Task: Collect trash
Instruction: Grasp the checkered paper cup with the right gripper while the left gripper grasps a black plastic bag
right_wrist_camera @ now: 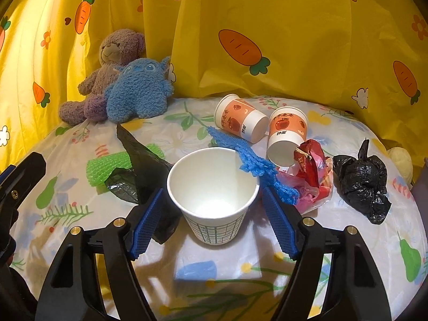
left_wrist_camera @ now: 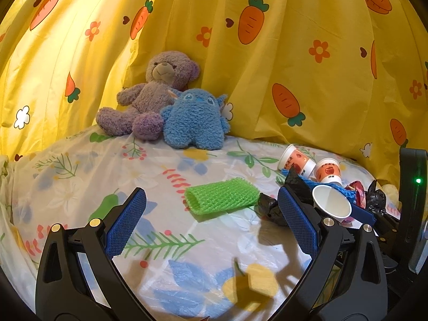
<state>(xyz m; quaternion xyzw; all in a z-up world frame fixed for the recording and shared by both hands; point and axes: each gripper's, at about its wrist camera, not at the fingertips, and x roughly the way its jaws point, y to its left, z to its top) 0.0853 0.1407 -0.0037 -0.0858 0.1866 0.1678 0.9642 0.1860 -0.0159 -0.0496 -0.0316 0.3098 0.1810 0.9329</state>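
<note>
Right gripper (right_wrist_camera: 211, 214): fingers spread either side of the white paper cup (right_wrist_camera: 212, 195), positioned for grasping.
Left gripper (left_wrist_camera: 211, 222): fingers spread, nothing held, aimed towards the green foam net (left_wrist_camera: 222, 196).

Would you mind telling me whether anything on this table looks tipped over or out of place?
Yes. Two apple-print cups lie tipped: one on its side, the other leaning mouth-down toward a red wrapper. Blue netting, green netting and a knotted black bag lie scattered. The white cup stands upright between the right gripper's open jaws.
</note>
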